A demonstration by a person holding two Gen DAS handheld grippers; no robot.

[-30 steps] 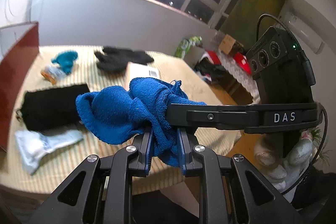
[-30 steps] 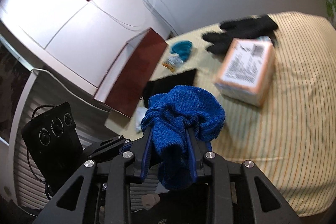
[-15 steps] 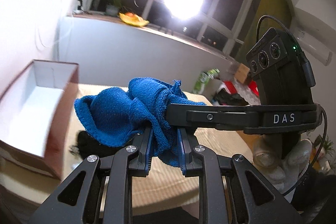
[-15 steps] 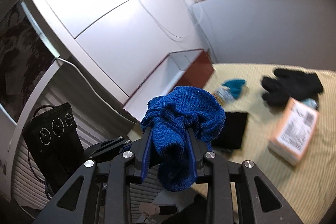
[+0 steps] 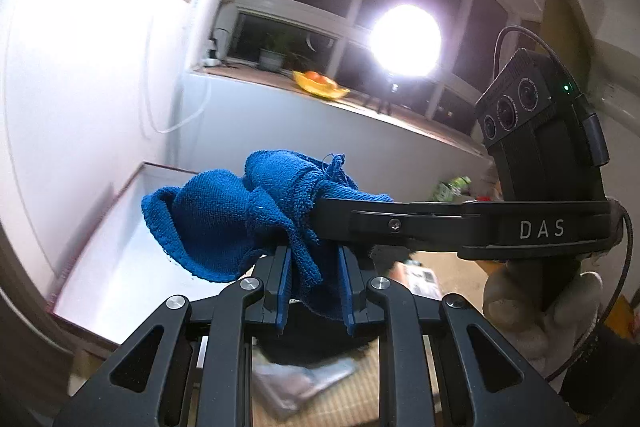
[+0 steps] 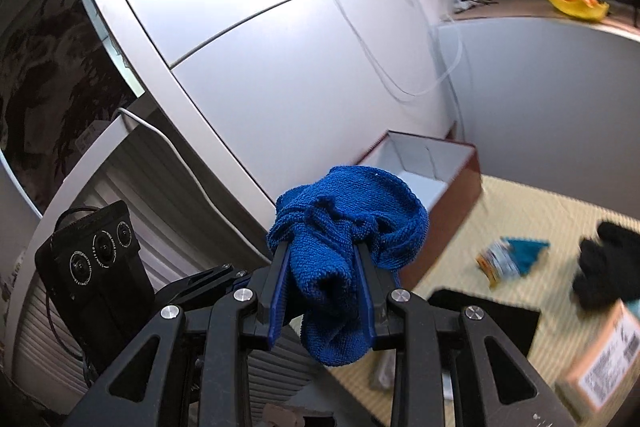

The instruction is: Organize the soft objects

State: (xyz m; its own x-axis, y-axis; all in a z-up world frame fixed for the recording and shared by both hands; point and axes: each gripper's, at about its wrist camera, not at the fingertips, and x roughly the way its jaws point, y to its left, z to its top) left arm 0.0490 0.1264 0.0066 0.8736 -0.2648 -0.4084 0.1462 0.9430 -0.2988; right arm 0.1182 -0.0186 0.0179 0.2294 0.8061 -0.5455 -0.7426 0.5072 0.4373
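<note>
Blue cloth; black gloves right-view only

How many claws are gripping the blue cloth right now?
2. The left claw and the right claw each pinch the same blue cloth, held above the striped bed near the open box.

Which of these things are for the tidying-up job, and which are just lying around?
For the job:
blue cloth, pinched by both grippers, left and right
open box
black gloves
teal cloth
flat black cloth

Just lying about:
cardboard parcel
yellow fruit bowl
potted plant
</note>
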